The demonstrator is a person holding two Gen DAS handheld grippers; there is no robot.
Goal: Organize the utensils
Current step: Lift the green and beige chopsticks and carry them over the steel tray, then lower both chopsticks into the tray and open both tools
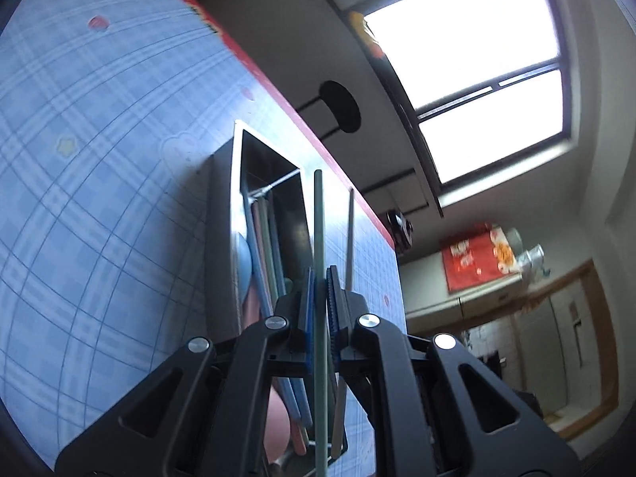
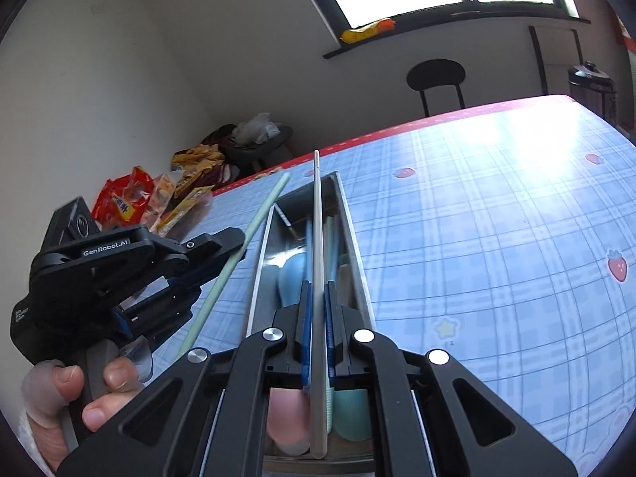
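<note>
My left gripper (image 1: 320,278) is shut on a pale green chopstick (image 1: 318,222), held over a long metal utensil tray (image 1: 237,167) on the blue checked tablecloth. The tray holds several coloured chopsticks (image 1: 265,246) and pastel spoons (image 1: 243,266). A grey-white chopstick (image 1: 349,238) stands just right of the fingers. In the right wrist view my right gripper (image 2: 317,290) is shut on that grey-white chopstick (image 2: 317,218) above the same tray (image 2: 349,222), over blue, pink and mint spoons (image 2: 292,274). The left gripper (image 2: 234,244) with its green chopstick (image 2: 254,234) is to the left.
The table's red edge (image 2: 397,129) runs behind the tray. Snack packets (image 2: 131,198) lie on the floor at the left, a black stool (image 2: 436,75) stands by the wall, and a dark pot (image 2: 592,79) is at the far right. The tablecloth (image 2: 497,218) extends right.
</note>
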